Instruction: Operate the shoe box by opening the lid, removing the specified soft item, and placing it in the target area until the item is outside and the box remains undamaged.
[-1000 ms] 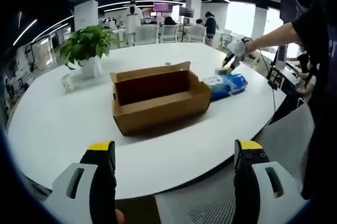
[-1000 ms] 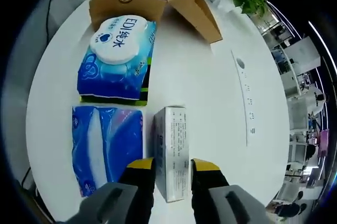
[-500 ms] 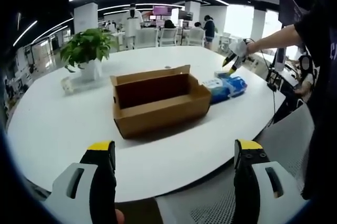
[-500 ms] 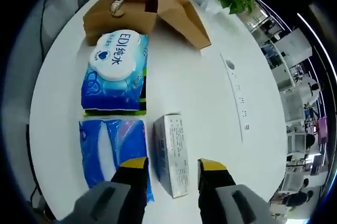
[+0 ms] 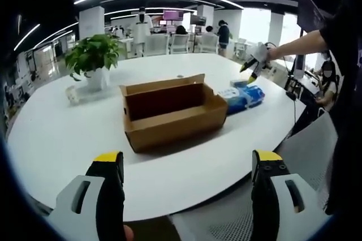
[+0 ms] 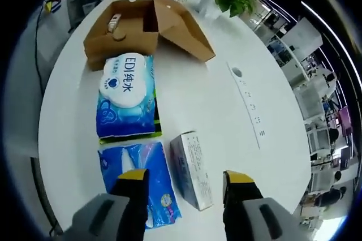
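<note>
Cardboard shoe box (image 6: 136, 29) lies open beside two blue soft packs and one white carton (image 6: 192, 168); both grippers' jaws gape, released.

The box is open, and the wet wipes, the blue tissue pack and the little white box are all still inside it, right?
Not quite. The cardboard box is open, but in the right gripper view the wet wipes, blue tissue pack and little white box lie outside it, on the white table.
</note>
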`<state>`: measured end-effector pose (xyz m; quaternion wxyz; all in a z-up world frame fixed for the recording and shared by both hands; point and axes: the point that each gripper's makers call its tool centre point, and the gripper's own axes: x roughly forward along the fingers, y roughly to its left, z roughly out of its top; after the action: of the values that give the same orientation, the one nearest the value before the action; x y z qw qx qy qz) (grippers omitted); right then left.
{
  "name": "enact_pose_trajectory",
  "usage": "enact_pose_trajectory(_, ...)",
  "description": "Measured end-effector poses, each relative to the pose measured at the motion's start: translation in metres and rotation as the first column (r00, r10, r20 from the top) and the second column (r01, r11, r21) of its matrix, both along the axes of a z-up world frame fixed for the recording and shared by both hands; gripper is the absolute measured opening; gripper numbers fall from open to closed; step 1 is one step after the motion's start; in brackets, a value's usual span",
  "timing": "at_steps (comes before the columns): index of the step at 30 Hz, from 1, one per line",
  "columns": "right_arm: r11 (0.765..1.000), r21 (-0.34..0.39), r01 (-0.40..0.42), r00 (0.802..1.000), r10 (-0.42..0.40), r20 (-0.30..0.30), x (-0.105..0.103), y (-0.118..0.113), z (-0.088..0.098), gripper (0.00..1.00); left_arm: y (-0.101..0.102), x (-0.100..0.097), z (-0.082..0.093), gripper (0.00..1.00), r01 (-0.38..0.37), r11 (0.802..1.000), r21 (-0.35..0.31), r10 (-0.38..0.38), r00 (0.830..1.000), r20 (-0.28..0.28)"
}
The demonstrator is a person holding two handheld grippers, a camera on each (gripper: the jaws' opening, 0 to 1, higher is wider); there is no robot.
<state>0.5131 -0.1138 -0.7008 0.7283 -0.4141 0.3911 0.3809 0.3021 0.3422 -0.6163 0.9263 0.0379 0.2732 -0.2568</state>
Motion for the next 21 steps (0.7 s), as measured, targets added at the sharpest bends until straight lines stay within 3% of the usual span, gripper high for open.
enact_pose_trajectory(11,0.993,0.077,0.089,0.996,-0.091,0.014,-0.017,0.007,0.01,0.69,0.003,0.006,-0.001,0.93,0.019,1.0,-0.007,-0.019,1.0,0.01)
enact_pose_trajectory(21,0.969,0.178,0.174,0.984,-0.179,0.016,-0.036,0.023,0.02,0.8,0.004,0.011,0.002,0.94,0.037,0.999,-0.003,-0.037,0.999,0.018)
